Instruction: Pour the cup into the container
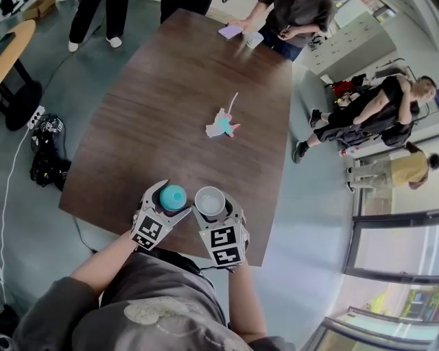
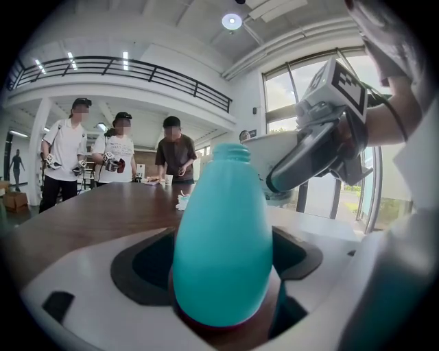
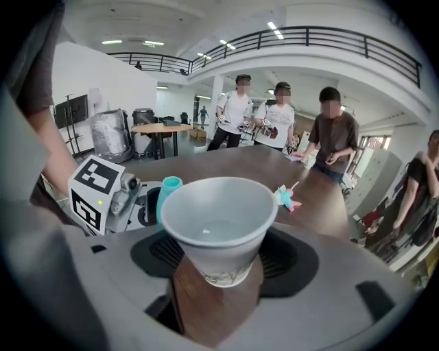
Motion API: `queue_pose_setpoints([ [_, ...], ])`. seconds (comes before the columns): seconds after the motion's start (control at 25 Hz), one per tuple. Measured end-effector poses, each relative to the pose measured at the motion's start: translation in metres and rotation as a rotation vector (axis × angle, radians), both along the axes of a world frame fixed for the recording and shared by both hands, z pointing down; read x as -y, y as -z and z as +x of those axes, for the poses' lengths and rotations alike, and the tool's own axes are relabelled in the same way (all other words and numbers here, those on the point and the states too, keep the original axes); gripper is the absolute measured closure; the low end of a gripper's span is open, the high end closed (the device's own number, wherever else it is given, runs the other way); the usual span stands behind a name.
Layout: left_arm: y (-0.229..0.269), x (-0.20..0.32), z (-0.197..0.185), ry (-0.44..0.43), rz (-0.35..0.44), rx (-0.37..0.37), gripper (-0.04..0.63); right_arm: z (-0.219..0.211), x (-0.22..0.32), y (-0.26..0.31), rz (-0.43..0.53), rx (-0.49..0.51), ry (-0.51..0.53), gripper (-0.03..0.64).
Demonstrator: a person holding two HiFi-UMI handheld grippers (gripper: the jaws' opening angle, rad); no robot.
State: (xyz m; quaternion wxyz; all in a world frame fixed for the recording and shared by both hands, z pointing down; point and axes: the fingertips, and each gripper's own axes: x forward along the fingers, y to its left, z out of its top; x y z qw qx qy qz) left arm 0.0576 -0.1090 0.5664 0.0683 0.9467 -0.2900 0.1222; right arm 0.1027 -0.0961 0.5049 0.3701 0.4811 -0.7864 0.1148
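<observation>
Our left gripper [image 1: 171,199] is clamped on the teal bottle [image 2: 223,240], which stands by the table's [image 1: 171,103] near edge. Our right gripper [image 1: 211,203] is closed on the paper cup [image 3: 219,219], just right of the bottle's mouth. Ahead of both, bare wood lies open up to a small toy [image 1: 223,125]. People [image 1: 288,20] stand at the far end.

No readable text, labels or numbers anywhere.

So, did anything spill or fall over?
No spill shows on the table. The only odd thing is a small pastel toy lying alone mid-table, far from the cup and bottle.
</observation>
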Motion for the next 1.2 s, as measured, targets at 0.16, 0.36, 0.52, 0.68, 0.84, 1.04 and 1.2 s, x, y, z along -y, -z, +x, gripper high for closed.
queue_pose_setpoints([
  [0.16,-0.001,-0.004,-0.005,0.006,-0.017,-0.011,0.155,0.009,-0.003,-0.005,0.013,0.064,-0.048,0.318],
  [0.36,-0.002,-0.016,-0.017,0.021,-0.028,-0.01,0.155,0.022,-0.01,-0.016,0.036,0.136,-0.113,0.318],
  [0.52,0.004,-0.022,-0.031,0.062,-0.028,-0.02,0.155,0.03,-0.015,-0.022,0.072,0.164,-0.144,0.318],
  [0.68,0.012,-0.026,-0.044,0.098,-0.033,-0.037,0.155,0.04,-0.019,-0.027,0.121,0.187,-0.185,0.318],
  [0.84,0.021,-0.031,-0.056,0.124,-0.031,-0.048,0.156,0.05,-0.026,-0.04,0.152,0.212,-0.228,0.318],
  [1.04,0.018,-0.032,-0.065,0.159,-0.059,-0.048,0.16,0.053,-0.029,-0.055,0.159,0.252,-0.234,0.318],
  [1.2,0.015,-0.028,-0.07,0.196,-0.055,-0.027,0.256,0.049,-0.029,-0.066,0.163,0.261,-0.224,0.318],
])
